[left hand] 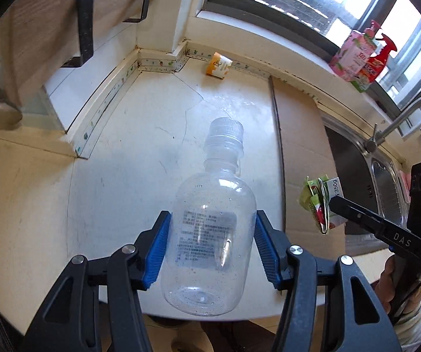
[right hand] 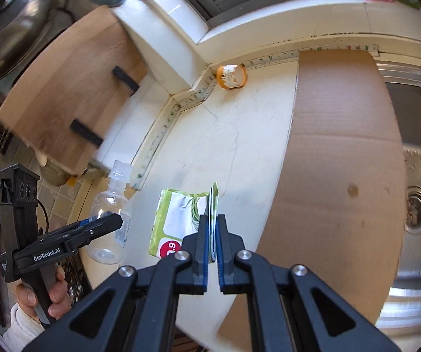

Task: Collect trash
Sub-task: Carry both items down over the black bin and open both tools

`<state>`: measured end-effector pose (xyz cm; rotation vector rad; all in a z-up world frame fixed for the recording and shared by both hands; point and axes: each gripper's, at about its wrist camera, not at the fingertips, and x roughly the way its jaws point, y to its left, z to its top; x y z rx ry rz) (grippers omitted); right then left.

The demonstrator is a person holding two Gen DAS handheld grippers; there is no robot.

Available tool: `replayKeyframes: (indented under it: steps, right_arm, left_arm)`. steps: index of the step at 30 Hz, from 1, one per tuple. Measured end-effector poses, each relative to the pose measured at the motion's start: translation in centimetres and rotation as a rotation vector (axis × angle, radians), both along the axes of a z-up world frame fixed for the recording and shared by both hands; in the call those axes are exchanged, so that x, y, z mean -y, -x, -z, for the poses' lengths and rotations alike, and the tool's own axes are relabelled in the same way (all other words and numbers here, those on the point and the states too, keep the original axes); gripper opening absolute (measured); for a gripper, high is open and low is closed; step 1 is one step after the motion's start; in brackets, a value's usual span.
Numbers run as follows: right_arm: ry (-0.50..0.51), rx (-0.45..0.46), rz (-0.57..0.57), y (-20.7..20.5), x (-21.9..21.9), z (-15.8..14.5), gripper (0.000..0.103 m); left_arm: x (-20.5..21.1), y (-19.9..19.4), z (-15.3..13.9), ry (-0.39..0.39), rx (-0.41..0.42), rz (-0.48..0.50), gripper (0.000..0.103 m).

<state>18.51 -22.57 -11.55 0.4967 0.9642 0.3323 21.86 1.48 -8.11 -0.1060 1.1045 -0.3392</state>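
Step now: both pieces of trash are picked up and held above the white counter (left hand: 140, 158). They are on the way to a bin, I think. No bin shows in either view.
Left claw: the left gripper (left hand: 212, 246) is closed on a clear plastic bottle (left hand: 210, 228). The blue pads (left hand: 157, 252) press on its two sides.
Right claw: the right gripper (right hand: 211, 240) is pinched almost shut on the edge of a flat green snack wrapper (right hand: 178, 220).
Bottle place: it sits right between the left claw's fingers, with its bottom near the claw's base.
Bottle way: its long side runs straight out along the fingers. The white cap (left hand: 226, 130) points away from the claw, toward the far wall.
Wrapper place: it sticks out past the right fingertips and hangs off to the left of them.
Wrapper way: it stands on its edge in the grip, and its long side runs forward from the claw.
Still left: a small orange and white cup (left hand: 218, 66) lies on its side, far ahead of both claws by the wall.
Next move: carry both things to a bin, hold tight on the way, then open each claw over it.
Watch out: the bottle is smooth and round, so it could slip.
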Motion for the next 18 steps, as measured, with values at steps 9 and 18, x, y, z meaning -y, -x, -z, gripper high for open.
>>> replayKeyframes:
  steps: [9, 18]
  right_arm:
    - [0.061, 0.011, -0.004, 12.8, -6.1, -0.5, 0.004]
    - [0.128, -0.207, -0.111, 20.7, -10.8, 6.9, 0.004]
  left_arm:
    - [-3.3, 13.4, 0.3, -0.035, 0.052, 0.048, 0.055]
    - [-6.7, 23.2, 7.9, -0.026, -0.128, 0.042, 0.055]
